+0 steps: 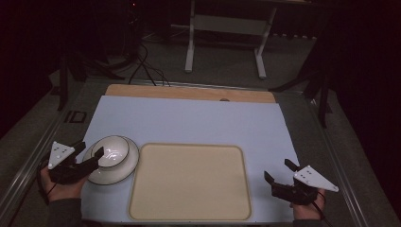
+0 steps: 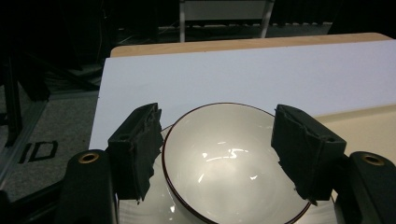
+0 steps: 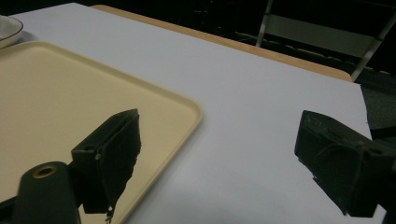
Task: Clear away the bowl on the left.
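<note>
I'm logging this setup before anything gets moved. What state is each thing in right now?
bowl: upright, empty, sitting on the plate.
plate: flat on the table, left of the tray.
tray: flat, empty.
left gripper: open, jaws on either side of the bowl, not pressing.
right gripper: open, holding nothing.

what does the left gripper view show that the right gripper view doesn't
Left gripper view: the inside of the white bowl, dark-rimmed and resting on a plate, framed by the left gripper with its jaws open on either side of the bowl.

Right gripper view: the right gripper, jaws open over bare sheet, and a broad stretch of the beige tray.

Both: the white sheet over the wooden table, and some of the tray.
</note>
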Tool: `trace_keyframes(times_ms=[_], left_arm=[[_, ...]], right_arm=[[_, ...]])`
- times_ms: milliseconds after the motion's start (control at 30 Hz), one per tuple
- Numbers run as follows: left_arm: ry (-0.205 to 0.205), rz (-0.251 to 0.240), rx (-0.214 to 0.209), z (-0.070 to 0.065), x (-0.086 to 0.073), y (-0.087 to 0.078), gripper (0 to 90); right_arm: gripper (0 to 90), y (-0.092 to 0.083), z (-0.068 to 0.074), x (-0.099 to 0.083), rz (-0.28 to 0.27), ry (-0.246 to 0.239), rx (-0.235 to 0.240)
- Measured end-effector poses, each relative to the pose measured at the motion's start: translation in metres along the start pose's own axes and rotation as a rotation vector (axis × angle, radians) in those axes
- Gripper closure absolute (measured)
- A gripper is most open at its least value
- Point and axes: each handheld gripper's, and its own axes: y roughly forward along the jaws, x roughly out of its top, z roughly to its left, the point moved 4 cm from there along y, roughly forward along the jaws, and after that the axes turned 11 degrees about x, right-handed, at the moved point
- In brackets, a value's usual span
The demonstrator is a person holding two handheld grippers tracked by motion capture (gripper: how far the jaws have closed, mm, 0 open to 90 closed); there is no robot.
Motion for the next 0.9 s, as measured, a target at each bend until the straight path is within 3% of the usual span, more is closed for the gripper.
trace_keyframes(times_ms=[467, 900], left_arm=[[-0.016, -0.014, 0.010, 0.003, 0.001, -0.001, 34.3], [-0.031, -0.014, 0.022, 0.007, 0.004, 0.010, 33.7]], right_arm=[[14.0, 0.000, 0.001, 0.001, -0.011, -0.015, 0.005], [14.1, -0.001, 0.002, 0.002, -0.015, -0.026, 0.002]])
